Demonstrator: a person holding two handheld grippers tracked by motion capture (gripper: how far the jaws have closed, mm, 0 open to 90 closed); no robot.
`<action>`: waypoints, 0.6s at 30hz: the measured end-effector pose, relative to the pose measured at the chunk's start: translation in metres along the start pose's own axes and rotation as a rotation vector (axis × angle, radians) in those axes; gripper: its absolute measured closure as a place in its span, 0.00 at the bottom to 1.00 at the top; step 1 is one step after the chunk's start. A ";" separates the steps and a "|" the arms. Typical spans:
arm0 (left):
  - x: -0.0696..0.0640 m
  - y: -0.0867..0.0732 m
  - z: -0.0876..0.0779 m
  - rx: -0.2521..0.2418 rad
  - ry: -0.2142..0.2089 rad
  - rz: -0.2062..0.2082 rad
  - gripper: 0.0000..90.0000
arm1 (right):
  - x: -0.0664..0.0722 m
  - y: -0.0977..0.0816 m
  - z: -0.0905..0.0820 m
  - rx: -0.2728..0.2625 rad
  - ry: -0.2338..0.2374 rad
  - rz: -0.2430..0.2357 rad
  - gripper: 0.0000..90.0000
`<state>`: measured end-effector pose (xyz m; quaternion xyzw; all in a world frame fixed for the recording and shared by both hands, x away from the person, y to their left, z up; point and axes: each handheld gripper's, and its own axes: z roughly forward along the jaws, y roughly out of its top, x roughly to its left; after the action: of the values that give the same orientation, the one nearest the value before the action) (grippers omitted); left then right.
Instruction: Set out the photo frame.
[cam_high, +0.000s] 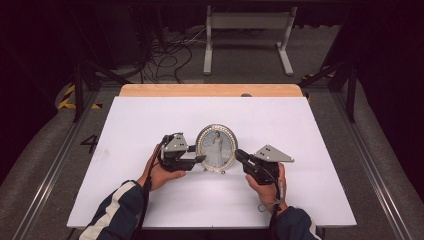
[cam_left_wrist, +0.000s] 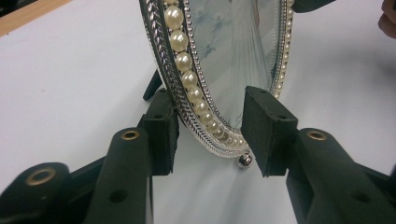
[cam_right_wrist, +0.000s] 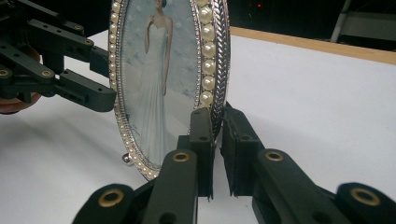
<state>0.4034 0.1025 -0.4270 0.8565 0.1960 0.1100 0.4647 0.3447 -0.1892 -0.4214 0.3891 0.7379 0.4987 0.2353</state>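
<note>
An oval silver picture frame (cam_high: 216, 147) edged with pearls stands upright on the white table (cam_high: 300, 130); its photo shows a person in a white dress (cam_right_wrist: 154, 84). My right gripper (cam_high: 237, 154) is shut on the frame's right rim, which is pinched between both pads (cam_right_wrist: 218, 135). My left gripper (cam_high: 198, 154) sits astride the frame's left rim (cam_left_wrist: 212, 133). Its rear pad lies close behind the rim, while the front pad (cam_left_wrist: 268, 130) stands a little off the glass (cam_left_wrist: 233, 46), so it is open. From the right gripper view, the left gripper (cam_right_wrist: 106, 77) reaches in at the frame's far edge.
A black prop leg (cam_left_wrist: 152, 86) behind the frame rests on the table, and a small ball foot (cam_left_wrist: 244, 161) sits under the rim. A wooden strip (cam_high: 210, 90) runs along the table's far edge. Beyond it are a white metal stand (cam_high: 247, 35) and floor cables (cam_high: 165, 55).
</note>
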 end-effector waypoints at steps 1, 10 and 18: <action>0.001 0.000 0.000 0.000 0.002 0.000 0.66 | 0.000 0.000 0.000 0.002 0.004 0.001 0.93; 0.001 -0.001 -0.004 0.009 0.000 -0.003 0.75 | -0.002 -0.002 0.004 0.026 0.011 -0.001 0.93; 0.000 -0.002 -0.004 0.017 0.006 0.004 0.74 | -0.001 -0.002 0.005 0.029 0.014 -0.006 0.93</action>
<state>0.4016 0.1064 -0.4263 0.8605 0.1969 0.1119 0.4564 0.3481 -0.1884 -0.4254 0.3869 0.7478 0.4899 0.2260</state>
